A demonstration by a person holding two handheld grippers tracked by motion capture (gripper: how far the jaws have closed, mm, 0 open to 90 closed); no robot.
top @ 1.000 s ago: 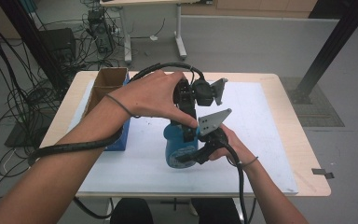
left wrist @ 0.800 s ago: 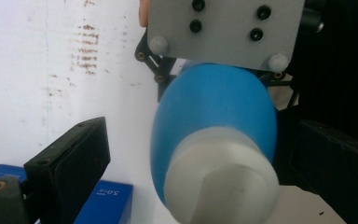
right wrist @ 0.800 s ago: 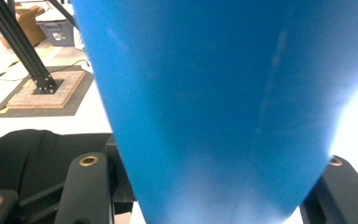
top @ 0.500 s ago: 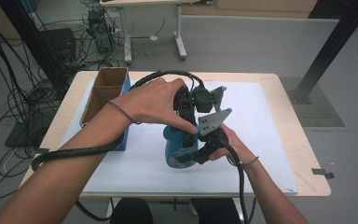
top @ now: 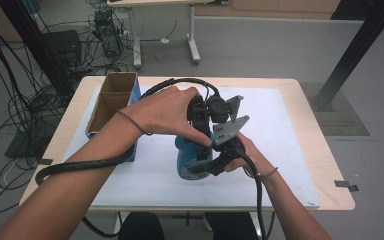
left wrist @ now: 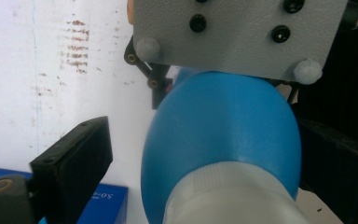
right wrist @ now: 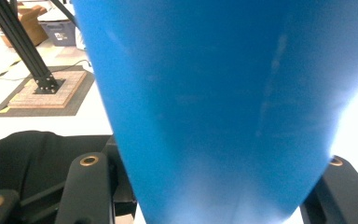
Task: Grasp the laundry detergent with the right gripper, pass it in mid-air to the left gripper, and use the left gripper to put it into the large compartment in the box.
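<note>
My right gripper (top: pixel 207 167) clamps the blue bottle (top: pixel 189 159) on the white mat (top: pixel 280 150). My left gripper (left wrist: pixel 200 158), jaws just closing, straddles its white cap (left wrist: pixel 228 193) unpinched, a gap showing at my left finger (left wrist: pixel 74 158). A cardboard box (top: pixel 111 102) stands well apart.

A lab: tangled cables (top: pixel 27 107) at nine o'clock, black frame struts (top: pixel 352 50) at two o'clock, bare grey floor (top: pixel 280 50).

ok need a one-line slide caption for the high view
Two hand-held tongs meet over a blue bottle on the white-topped table, an open cardboard box to the left.
</note>
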